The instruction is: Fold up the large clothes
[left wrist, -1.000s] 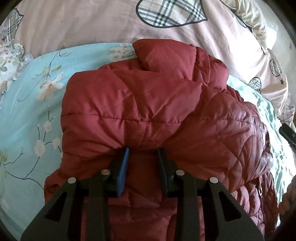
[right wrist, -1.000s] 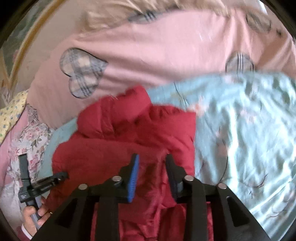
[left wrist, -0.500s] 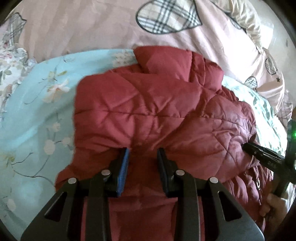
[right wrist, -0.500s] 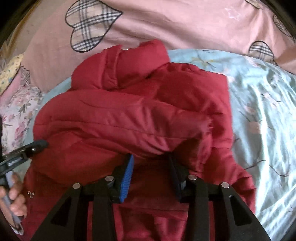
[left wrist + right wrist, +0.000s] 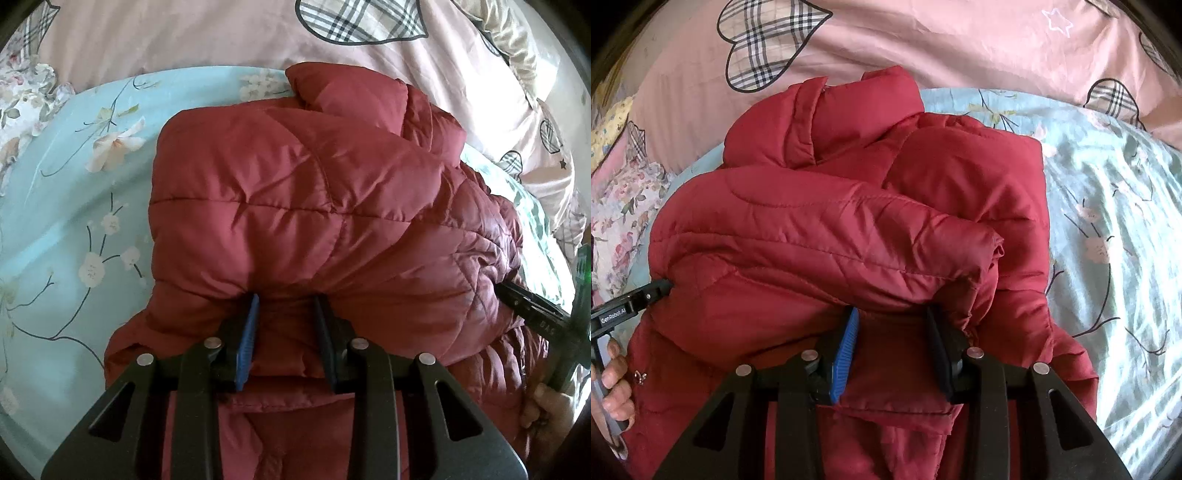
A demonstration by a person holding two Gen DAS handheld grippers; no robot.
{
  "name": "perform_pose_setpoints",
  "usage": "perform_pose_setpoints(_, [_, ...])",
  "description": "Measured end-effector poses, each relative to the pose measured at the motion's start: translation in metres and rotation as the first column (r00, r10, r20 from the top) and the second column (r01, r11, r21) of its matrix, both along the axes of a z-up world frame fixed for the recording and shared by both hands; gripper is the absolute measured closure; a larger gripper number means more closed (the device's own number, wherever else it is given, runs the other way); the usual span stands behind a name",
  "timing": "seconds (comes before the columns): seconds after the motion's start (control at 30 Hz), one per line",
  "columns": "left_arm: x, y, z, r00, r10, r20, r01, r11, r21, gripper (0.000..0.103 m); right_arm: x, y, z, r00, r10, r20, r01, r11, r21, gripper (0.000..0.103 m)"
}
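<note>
Both grippers are down on the red quilted jacket here, which sits bunched and folded over on the pale blue floral bedsheet, its collar end toward the pink duvet with plaid hearts at the far edge of the bed. The left gripper pinches a thick fold of the jacket's padded fabric, blue pad on one side, black finger on the other, the cloth bulging up over both fingertips. Over on the other side, the right gripper is clamped the same way on a folded layer near the jacket's right edge, fabric filling the gap between its fingers. From the right wrist view, the left gripper's tip touches the jacket's left side, with the person's hand wrapped around its handle.
</note>
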State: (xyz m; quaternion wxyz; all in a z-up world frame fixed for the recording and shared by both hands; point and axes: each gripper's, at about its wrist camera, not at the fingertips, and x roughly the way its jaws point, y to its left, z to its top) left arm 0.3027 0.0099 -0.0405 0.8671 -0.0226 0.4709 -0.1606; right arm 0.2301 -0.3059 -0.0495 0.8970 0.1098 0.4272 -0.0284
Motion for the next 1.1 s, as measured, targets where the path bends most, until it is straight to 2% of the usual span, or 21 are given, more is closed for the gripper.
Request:
perform_pose_setpoints(0.2, [0.002, -0.003, 0.000, 1.000, 0.008, -0.009, -0.007, 1.000, 0.021, 0.074, 0.000, -0.001, 0.002, 1.000, -0.002, 0.001, 0.002, 1.000, 0.006, 0.065])
perform_pose_setpoints(0.43, [-0.008, 0.006, 0.014, 1.000, 0.010, -0.025, -0.010, 1.000, -0.002, 0.071, -0.018, -0.009, 0.018, 1.000, -0.014, 0.017, 0.013, 0.996, 0.091, 0.060])
perform_pose_setpoints(0.63, [-0.038, 0.022, 0.028, 0.999, 0.031, -0.014, -0.032, 0.999, -0.025, 0.067, -0.048, -0.009, 0.034, 1.000, -0.007, 0.029, 0.004, 0.992, 0.122, 0.052])
perform_pose_setpoints(0.97, [-0.090, 0.059, 0.029, 0.997, 0.067, -0.035, -0.068, 0.997, -0.045, 0.067, -0.107, -0.011, 0.045, 1.000, 0.009, 0.021, -0.012, 0.987, 0.158, 0.039])
perform_pose_setpoints(1.1, [-0.113, 0.074, 0.026, 0.996, 0.070, -0.047, -0.072, 0.996, -0.053, 0.067, -0.130, -0.012, 0.047, 1.000, 0.009, 0.016, -0.012, 0.986, 0.164, 0.038])
